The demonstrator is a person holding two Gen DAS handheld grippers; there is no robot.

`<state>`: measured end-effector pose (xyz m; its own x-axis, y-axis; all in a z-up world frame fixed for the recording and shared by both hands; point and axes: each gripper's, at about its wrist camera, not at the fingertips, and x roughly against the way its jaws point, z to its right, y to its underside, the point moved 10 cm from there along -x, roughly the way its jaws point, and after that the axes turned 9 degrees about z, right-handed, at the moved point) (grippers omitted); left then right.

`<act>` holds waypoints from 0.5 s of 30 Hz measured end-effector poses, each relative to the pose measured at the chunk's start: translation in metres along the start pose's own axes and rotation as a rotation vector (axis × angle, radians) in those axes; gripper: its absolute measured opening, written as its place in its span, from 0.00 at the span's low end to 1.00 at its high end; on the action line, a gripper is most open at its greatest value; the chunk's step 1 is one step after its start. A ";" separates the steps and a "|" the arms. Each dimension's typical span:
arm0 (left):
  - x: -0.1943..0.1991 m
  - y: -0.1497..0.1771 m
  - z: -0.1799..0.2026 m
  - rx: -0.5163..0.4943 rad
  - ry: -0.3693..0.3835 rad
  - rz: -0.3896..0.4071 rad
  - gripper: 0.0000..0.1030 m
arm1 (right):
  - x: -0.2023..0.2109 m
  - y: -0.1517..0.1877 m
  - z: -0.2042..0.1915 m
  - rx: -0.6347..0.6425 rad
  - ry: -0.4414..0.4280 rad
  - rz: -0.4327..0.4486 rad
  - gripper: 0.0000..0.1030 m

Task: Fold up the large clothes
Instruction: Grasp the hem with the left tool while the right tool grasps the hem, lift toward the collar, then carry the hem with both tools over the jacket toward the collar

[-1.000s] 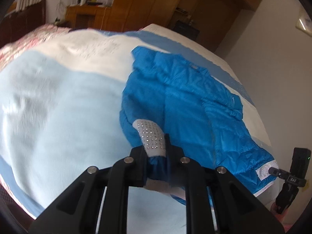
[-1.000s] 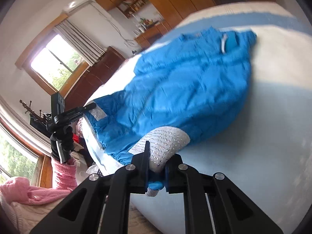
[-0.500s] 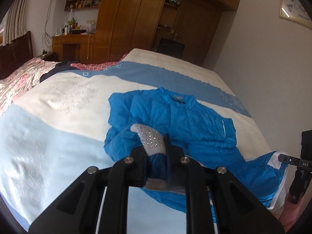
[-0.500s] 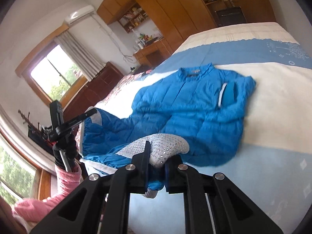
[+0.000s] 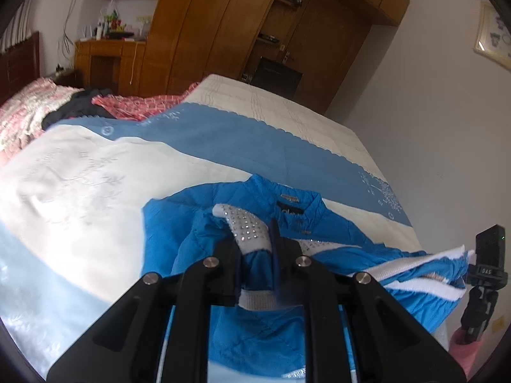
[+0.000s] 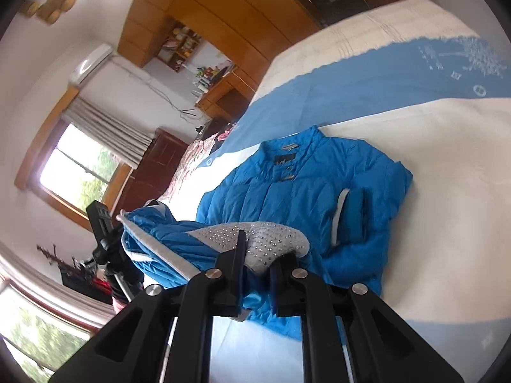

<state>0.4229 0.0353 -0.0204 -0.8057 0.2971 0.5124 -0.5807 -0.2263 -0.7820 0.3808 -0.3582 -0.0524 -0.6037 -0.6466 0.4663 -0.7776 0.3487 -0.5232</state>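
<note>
A large blue padded jacket (image 5: 179,223) lies on the bed, collar toward the far end; it also shows in the right wrist view (image 6: 303,188). My left gripper (image 5: 255,245) is shut on the jacket's bottom hem at a grey studded trim patch (image 5: 246,229) and holds it lifted over the jacket's body. My right gripper (image 6: 258,252) is shut on the other hem corner with its grey studded trim (image 6: 268,239), also lifted. The raised hem with its white zipper edge (image 5: 415,268) spans between the two grippers.
The bed (image 5: 80,191) has a cream, light-blue and blue bedspread. Pink bedding and dark clothes (image 5: 76,102) lie at its far left. A wooden wardrobe (image 5: 223,28) stands behind. A camera on a tripod (image 5: 485,281) stands beside the bed; it also shows in the right wrist view (image 6: 105,239).
Both grippers have carried the hem upward and toward the collar end. The jacket's lower half now hangs lifted and doubled over its upper half.
</note>
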 end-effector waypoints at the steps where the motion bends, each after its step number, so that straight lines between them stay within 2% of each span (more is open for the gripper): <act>1: -0.009 -0.002 -0.001 0.004 0.004 -0.006 0.13 | -0.007 -0.006 0.007 -0.022 0.000 -0.005 0.11; 7: -0.078 -0.006 -0.017 0.054 -0.006 -0.073 0.14 | -0.046 -0.031 0.044 -0.106 0.026 -0.041 0.11; 11: -0.124 0.001 -0.037 0.088 -0.046 -0.135 0.15 | -0.070 -0.042 0.067 -0.140 0.046 -0.064 0.11; 15: -0.153 0.009 -0.057 0.114 -0.091 -0.172 0.16 | -0.095 -0.049 0.091 -0.178 0.073 -0.087 0.11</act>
<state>0.5471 0.0411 -0.1263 -0.6980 0.2565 0.6686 -0.7156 -0.2848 -0.6378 0.4924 -0.3761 -0.1359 -0.5387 -0.6309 0.5584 -0.8424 0.4119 -0.3473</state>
